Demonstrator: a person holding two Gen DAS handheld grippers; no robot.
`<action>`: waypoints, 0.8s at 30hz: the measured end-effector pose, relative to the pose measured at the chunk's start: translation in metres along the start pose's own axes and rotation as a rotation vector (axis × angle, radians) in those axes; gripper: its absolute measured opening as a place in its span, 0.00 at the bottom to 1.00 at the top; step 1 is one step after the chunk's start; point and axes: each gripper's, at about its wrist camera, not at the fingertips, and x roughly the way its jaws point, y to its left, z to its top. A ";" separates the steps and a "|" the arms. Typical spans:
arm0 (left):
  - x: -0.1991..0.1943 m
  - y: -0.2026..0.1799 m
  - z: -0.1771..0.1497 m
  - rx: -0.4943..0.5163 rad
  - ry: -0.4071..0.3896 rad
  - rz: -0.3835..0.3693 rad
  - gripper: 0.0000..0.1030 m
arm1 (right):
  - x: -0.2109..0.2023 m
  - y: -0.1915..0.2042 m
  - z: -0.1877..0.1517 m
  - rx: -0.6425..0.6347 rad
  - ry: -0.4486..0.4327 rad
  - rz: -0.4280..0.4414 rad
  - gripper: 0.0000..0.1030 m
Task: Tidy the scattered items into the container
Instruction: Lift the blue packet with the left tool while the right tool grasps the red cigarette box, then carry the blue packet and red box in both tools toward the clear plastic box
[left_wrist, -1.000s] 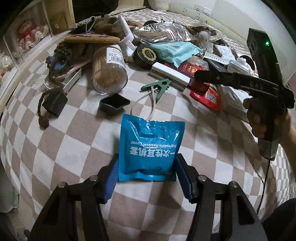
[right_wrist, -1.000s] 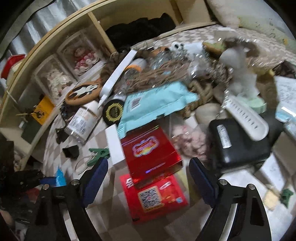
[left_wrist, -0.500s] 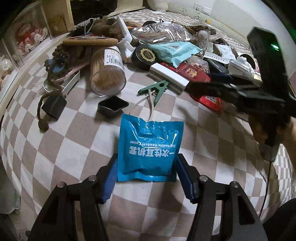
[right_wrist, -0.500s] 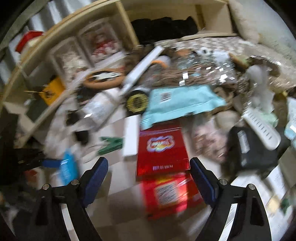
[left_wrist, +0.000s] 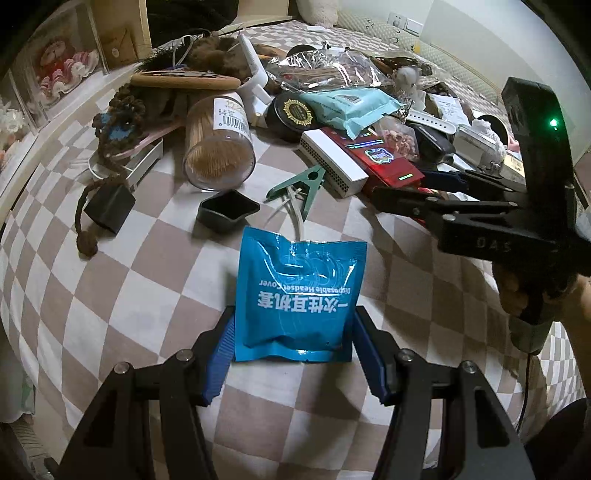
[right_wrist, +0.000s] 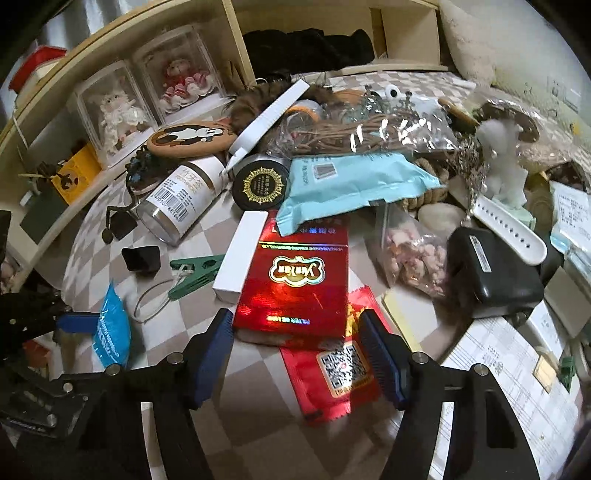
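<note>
Evidently the left tool (left_wrist: 293, 345) pinches the blue pouch (left_wrist: 299, 291), light, soft and slippery, by its sides on the bed; the right tool's (right_wrist: 297, 341) jaws, just closing, flank the stiff red box (right_wrist: 295, 284).

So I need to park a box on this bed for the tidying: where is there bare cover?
Bare checked cover lies left of the blue pouch, below the black square cup. Behind the green clip items overlap, around the red box too.
</note>
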 end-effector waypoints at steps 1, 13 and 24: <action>0.000 0.000 0.000 0.002 0.001 0.002 0.59 | 0.001 0.000 0.001 0.001 0.000 -0.010 0.57; -0.001 -0.004 -0.003 0.013 0.008 0.019 0.61 | -0.021 0.003 -0.016 0.040 0.037 -0.119 0.56; -0.009 0.003 -0.006 -0.019 0.009 -0.027 0.56 | -0.098 0.005 -0.075 0.132 0.057 -0.134 0.56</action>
